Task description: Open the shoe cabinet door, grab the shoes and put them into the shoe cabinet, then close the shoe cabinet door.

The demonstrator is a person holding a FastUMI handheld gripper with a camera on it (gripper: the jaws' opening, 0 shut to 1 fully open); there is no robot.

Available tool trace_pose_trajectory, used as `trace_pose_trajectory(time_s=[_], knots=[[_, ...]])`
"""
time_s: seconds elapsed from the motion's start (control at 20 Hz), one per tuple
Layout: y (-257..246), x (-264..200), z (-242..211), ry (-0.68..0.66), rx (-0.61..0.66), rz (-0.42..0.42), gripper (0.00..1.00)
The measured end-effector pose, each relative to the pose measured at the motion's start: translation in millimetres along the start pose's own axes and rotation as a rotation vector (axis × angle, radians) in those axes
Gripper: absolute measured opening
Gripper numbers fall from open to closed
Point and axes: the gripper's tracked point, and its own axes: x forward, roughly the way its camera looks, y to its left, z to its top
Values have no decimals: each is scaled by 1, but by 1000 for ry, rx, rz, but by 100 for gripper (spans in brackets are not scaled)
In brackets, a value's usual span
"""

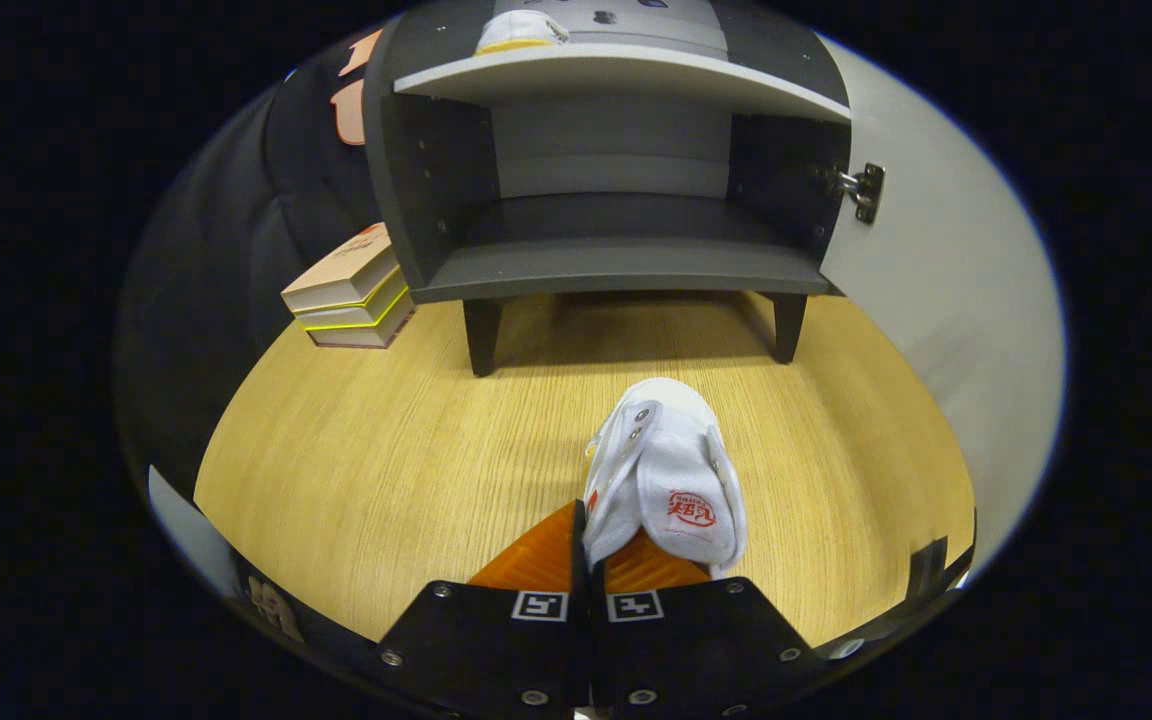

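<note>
Your gripper (591, 545) has its two fingers drawn together on the heel edge of a white canvas shoe (664, 475); the fabric sits pinched in the narrow slot between them, so both fingers press on it. The shoe hangs just ahead of the fingertips, over the wooden floor (366, 450), between you and the shoe cabinet (616, 150).

Shoe look: small white sneaker, soft canvas upper, metal eyelets (639, 420) on the left flap, tongue (686, 490) folded up toward you. Rounded white toe cap at the far end.

Writing: red logo mark on the tongue (691, 510), a few stylised characters, too small for you to read. The square black-and-white markers (539, 605) on the finger bases are coded patterns, not text.

Orientation: long axis runs away from you along the finger line, heel at the fingers, toe pointing at the cabinet and tilted slightly left. Opening faces up toward the camera.

Cabinet: dark grey carcass on short dark legs (481, 335), standing open. The pale door (936, 300) is swung out to the right, a metal hinge (861, 190) showing on its inner face. The lower compartment floor (616, 265) is bare. A light shelf (626, 75) is above it, with a second white shoe (521, 30) on it at the left, yellowish sole visible.

Left of the cabinet, three shoe boxes (351, 290) are stacked on the floor against the black cloth wall (236, 250), one with yellow-green edging. Any print on the top lid is unreadable.
</note>
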Motion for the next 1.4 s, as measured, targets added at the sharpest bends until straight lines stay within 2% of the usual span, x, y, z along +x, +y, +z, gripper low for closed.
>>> trace_pose_trajectory(time_s=[0.2, 0.45, 0.75, 1.05, 1.4], knots=[[8, -49, 42, -71, -25, 7, 0], [4, -105, 101, -166, -80, -40, 0], [2, -146, 177, -270, -140, -70, 0], [-13, -136, 263, -339, -179, -94, 0], [-49, -82, 357, -337, -246, -122, 0]])
